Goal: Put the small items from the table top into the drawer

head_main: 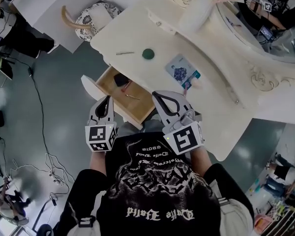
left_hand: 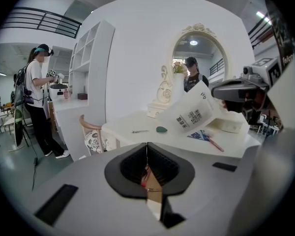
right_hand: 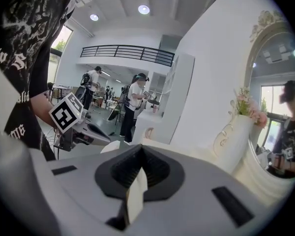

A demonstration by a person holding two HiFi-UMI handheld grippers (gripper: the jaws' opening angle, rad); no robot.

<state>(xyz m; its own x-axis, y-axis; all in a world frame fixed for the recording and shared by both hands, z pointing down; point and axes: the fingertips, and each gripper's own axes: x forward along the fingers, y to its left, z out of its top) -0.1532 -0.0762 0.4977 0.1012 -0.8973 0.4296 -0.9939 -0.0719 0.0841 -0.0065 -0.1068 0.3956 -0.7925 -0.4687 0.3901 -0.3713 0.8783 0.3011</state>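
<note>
My right gripper (head_main: 157, 95) is shut on a flat white packet (left_hand: 191, 114) with black print, held out over the table's front edge; in the right gripper view the packet (right_hand: 136, 191) shows edge-on between the jaws. To its left, my left gripper (head_main: 108, 99) hangs shut and empty over the open wooden drawer (head_main: 138, 108). A black item (head_main: 120, 78), a pink stick and a thin pin lie in that drawer. On the white table (head_main: 211, 107) rest a green round piece (head_main: 148, 53), a thin pin (head_main: 125, 53), a blue card (head_main: 183, 73) and a pink pen (head_main: 188, 86).
A chair (head_main: 91, 18) with a patterned cushion stands at the table's left end. A white vase (head_main: 199, 6) of flowers and an oval mirror (left_hand: 199, 65) stand at the table's back. Cables (head_main: 44, 146) run across the grey floor. People stand in the background.
</note>
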